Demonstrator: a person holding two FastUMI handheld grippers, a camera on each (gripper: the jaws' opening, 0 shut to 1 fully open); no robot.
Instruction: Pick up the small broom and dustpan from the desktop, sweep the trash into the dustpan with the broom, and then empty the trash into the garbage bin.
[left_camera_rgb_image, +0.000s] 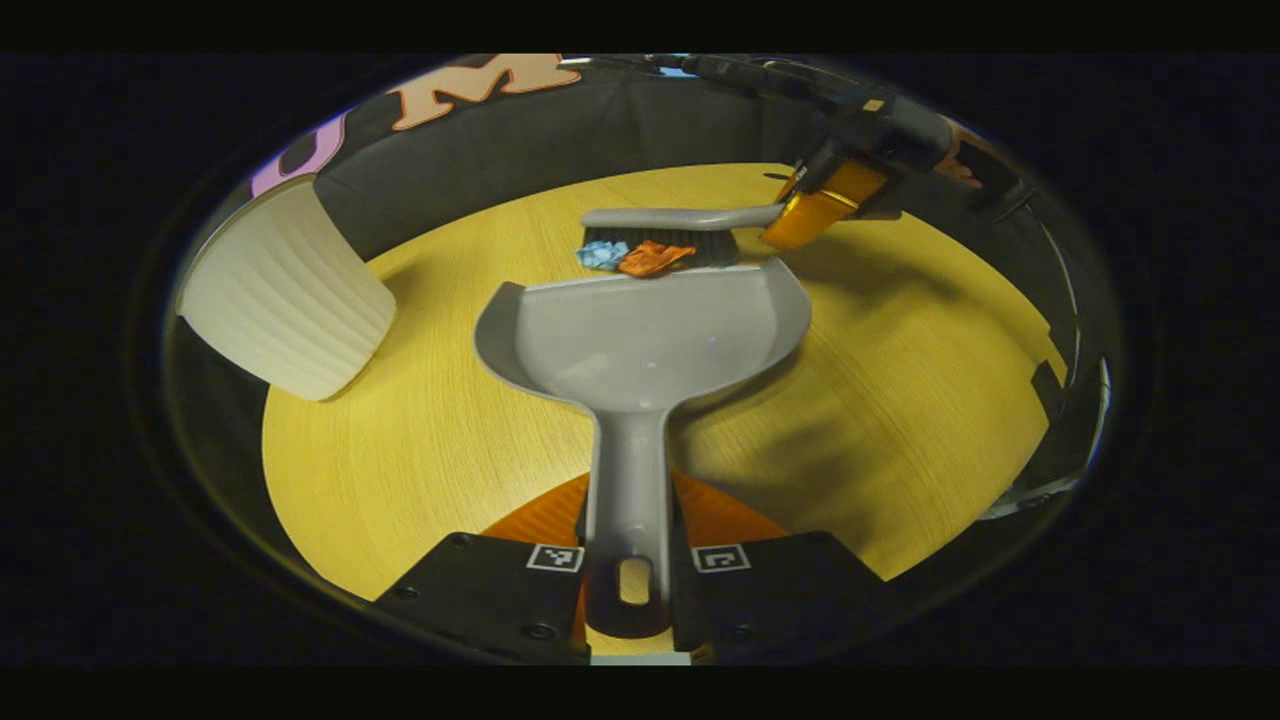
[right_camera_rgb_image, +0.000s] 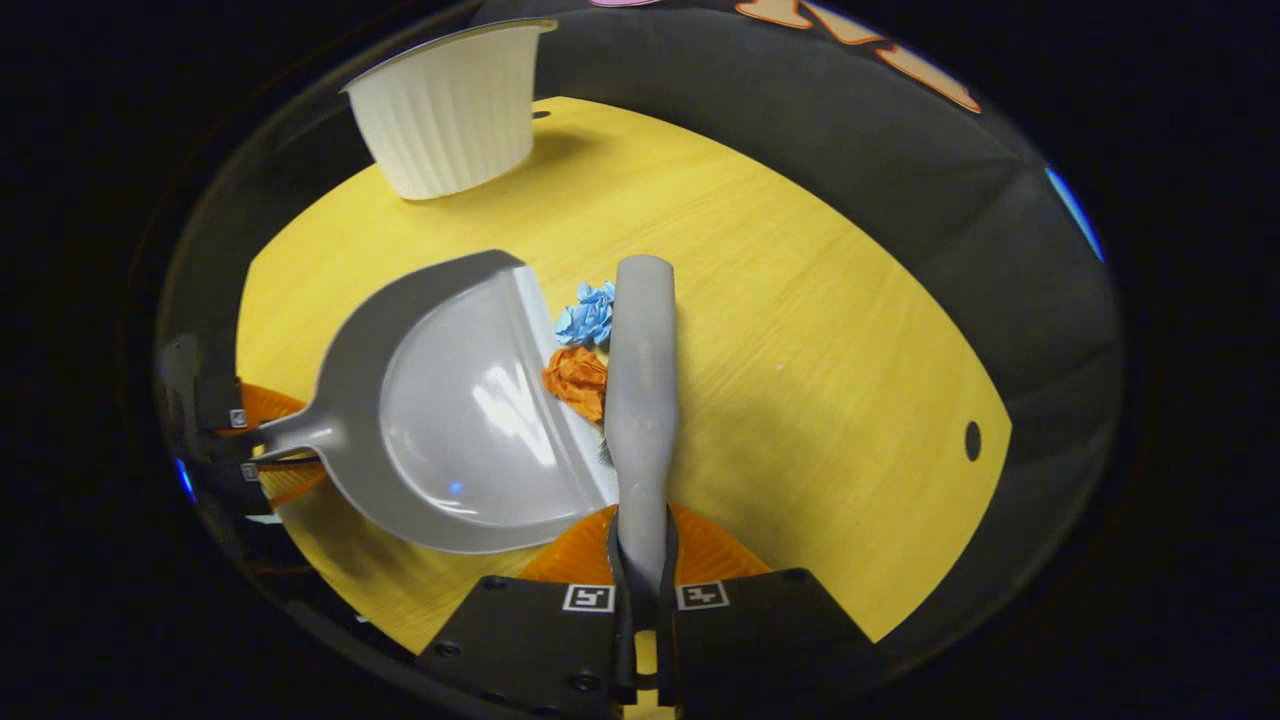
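Sweeping step in hand. Dustpan (left_camera_rgb_image: 640, 335) handle is clamped by left gripper (left_camera_rgb_image: 628, 560), broom (right_camera_rgb_image: 640, 400) handle by right gripper (right_camera_rgb_image: 642, 590). Blue scrap (right_camera_rgb_image: 586, 313) and orange scrap (right_camera_rgb_image: 577, 381) are pinned at the pan lip, mid-surface (right_camera_rgb_image: 800, 350); a push inward is needed.

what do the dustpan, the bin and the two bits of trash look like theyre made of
Dustpan: grey moulded plastic, smooth, with glossy highlights in the pan. Bin: off-white, ribbed wall, matte, probably plastic. Blue scrap and orange scrap: crumpled, sharp creases, likely paper.
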